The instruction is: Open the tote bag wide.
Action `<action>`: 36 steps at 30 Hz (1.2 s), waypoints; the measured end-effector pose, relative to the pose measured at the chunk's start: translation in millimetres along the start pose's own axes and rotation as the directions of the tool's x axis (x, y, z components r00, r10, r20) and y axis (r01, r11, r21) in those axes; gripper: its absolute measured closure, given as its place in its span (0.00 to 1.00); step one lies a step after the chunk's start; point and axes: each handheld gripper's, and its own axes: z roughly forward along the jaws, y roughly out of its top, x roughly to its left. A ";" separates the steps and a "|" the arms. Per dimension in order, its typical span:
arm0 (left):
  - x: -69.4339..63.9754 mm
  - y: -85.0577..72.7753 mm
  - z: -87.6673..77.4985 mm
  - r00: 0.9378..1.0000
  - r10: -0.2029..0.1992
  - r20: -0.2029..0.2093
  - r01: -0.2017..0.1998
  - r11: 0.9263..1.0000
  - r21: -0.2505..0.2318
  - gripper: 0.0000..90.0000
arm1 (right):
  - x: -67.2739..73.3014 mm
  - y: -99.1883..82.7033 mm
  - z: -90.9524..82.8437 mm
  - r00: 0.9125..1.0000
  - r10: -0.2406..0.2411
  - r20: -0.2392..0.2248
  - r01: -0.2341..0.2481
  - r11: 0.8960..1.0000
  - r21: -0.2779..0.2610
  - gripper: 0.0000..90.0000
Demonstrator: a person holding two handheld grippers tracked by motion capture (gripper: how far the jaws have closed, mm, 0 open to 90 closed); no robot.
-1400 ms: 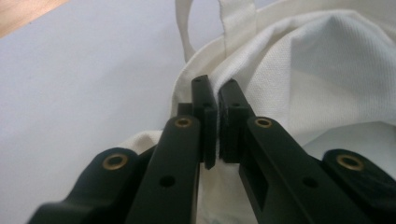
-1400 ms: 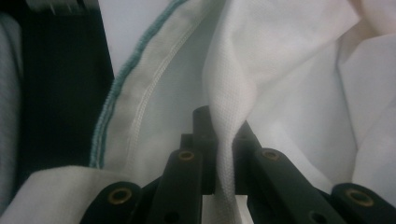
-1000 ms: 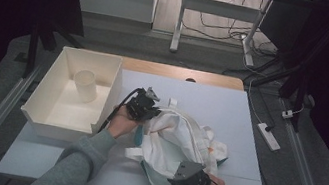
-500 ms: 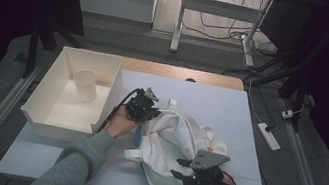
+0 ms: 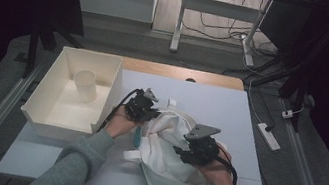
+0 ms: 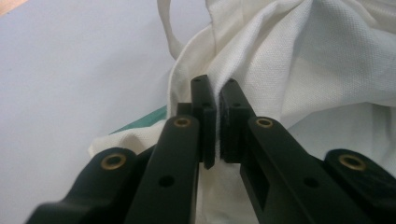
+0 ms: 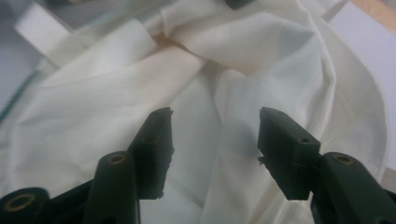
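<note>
A white cloth bag (image 5: 170,149) lay crumpled on the table (image 5: 212,100), right of a white bin (image 5: 56,105) holding a cup (image 5: 85,85). The left tongs (image 6: 217,119), seen at the bag's upper left edge in the high view (image 5: 142,106), were pressed together, pinching a fold of the bag. The right tongs (image 7: 215,135) hovered over the bag's middle (image 5: 193,148); their jaws stood spread and had just been opening, with cloth below them but nothing gripped. A teal strip (image 5: 137,136) showed at the bag's left edge, just beside the left hand (image 5: 119,121).
</note>
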 end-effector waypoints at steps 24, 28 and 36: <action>-2.3 -2.4 -1.5 1.000 0.013 -0.003 -0.013 1.000 0.007 0.96 | -17.6 -31.2 26.3 0.987 -0.044 0.155 0.023 0.991 0.135 0.97; -2.4 -2.4 -2.5 1.000 0.019 -0.006 -0.019 1.000 0.008 0.96 | -12.6 -20.0 11.2 0.982 -0.086 0.169 0.075 0.995 0.068 0.99; -3.2 -2.3 -3.2 1.000 0.026 -0.014 -0.026 1.000 0.004 0.96 | -30.2 -8.8 -4.0 0.991 0.023 0.131 -0.010 0.995 -0.101 0.99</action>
